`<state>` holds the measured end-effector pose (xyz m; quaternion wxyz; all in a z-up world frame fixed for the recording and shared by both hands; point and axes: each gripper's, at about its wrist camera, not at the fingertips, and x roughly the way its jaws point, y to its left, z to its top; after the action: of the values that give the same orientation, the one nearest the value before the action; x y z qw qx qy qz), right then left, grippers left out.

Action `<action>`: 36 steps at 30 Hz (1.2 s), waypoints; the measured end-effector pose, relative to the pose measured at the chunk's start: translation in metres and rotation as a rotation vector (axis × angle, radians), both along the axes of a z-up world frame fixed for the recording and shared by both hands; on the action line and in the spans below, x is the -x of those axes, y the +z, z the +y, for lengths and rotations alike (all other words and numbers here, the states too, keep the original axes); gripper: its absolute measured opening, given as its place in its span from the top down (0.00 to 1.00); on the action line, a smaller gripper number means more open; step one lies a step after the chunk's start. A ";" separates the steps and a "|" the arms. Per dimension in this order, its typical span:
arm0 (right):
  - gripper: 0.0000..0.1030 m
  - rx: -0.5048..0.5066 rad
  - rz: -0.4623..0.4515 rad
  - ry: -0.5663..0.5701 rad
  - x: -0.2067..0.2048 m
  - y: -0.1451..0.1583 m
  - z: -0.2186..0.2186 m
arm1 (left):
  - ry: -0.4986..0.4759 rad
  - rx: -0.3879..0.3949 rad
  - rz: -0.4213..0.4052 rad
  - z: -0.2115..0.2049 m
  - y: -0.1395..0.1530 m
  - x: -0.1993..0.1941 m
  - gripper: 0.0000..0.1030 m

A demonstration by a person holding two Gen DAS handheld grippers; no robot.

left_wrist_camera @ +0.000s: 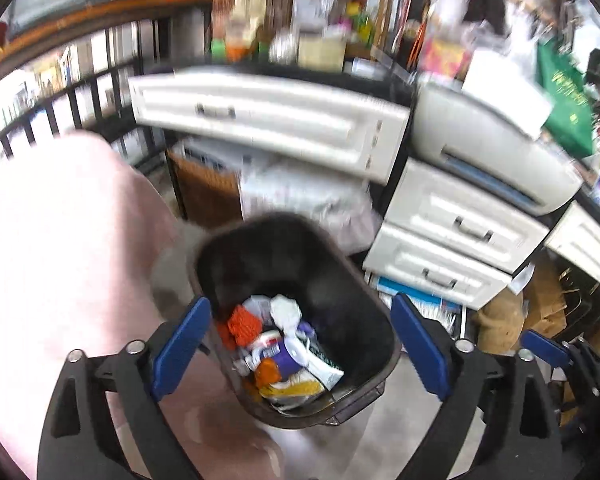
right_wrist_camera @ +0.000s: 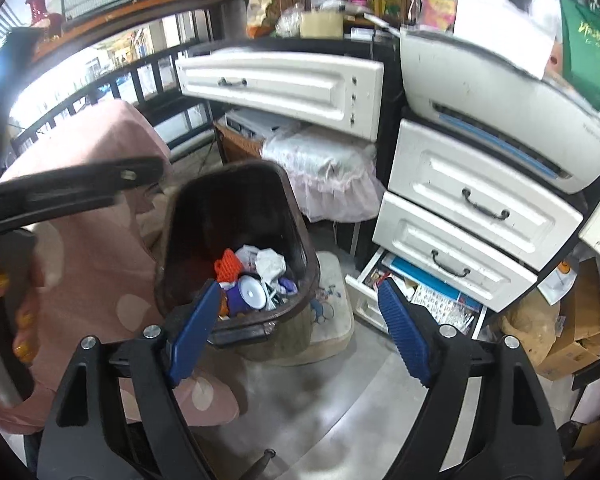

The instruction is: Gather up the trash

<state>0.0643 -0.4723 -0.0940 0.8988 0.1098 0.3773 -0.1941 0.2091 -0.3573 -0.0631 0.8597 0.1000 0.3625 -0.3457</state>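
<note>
A dark brown trash bin stands on the floor, tilted toward me. Inside lies mixed trash: crumpled white paper, an orange net, wrappers and a purple-and-white container. My left gripper hangs open above the bin's mouth, its blue pads wide apart with nothing between them. In the right wrist view the same bin and its trash sit left of centre. My right gripper is open and empty over the bin's near right rim. The left gripper's black frame and the hand holding it show at the left.
White drawers stand right of the bin, the lowest drawer pulled open with papers inside. A printer sits above them. A pink cushioned seat touches the bin's left side. A small footstool and cardboard boxes are on the floor.
</note>
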 end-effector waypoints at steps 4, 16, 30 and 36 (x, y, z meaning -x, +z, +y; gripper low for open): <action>0.08 0.033 -0.057 -0.034 0.010 0.027 0.016 | 0.021 0.049 -0.114 0.041 0.039 0.028 0.05; 0.05 0.062 -0.218 -0.026 0.042 0.101 0.106 | 0.241 0.082 -0.264 0.188 0.097 0.087 0.05; 0.05 0.162 -0.317 0.101 0.087 0.102 0.232 | 0.456 0.058 -0.362 0.295 0.090 0.161 0.05; 0.05 0.246 -0.355 0.136 0.108 0.098 0.255 | 0.546 0.077 -0.403 0.323 0.084 0.185 0.05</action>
<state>-0.0441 -0.2175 0.0037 0.9688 0.0062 0.1931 -0.1553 0.0239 -0.0338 0.0208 0.9781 0.0330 0.1852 -0.0892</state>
